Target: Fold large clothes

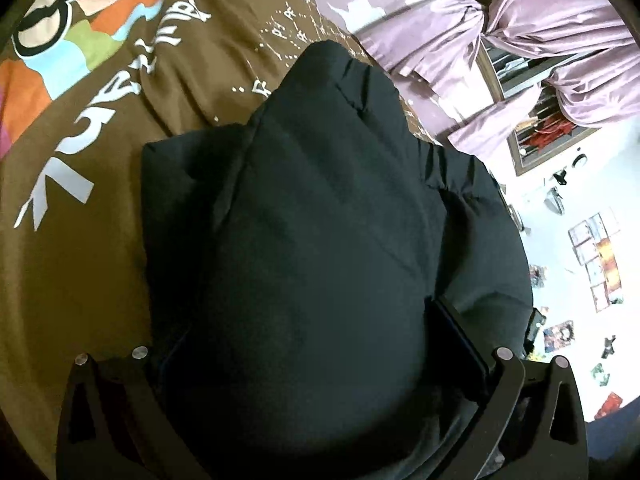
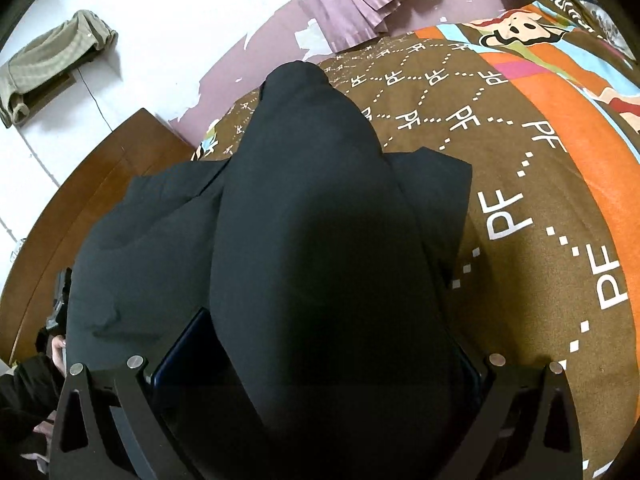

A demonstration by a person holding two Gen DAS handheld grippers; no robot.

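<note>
A black padded jacket (image 1: 320, 220) lies bunched on the bed and fills the middle of both views. In the left wrist view a thick fold of it bulges up between the fingers of my left gripper (image 1: 312, 364). Only the right finger's pad (image 1: 460, 340) shows there, pressed against the cloth, while fabric hides the left one. In the right wrist view my right gripper (image 2: 324, 360) is shut on another thick fold of the jacket (image 2: 312, 220), with the blue pads (image 2: 184, 344) on both sides against it. A sleeve-like ridge runs away from this gripper.
The jacket rests on a brown bedspread (image 1: 100, 200) (image 2: 540, 200) with white letters and bright cartoon patches. Pink curtains (image 1: 540, 40) hang at a window. A wooden bed board (image 2: 100, 168) stands at the left, a khaki garment (image 2: 52, 60) hangs on the white wall, and a hand (image 2: 58, 350) shows low left.
</note>
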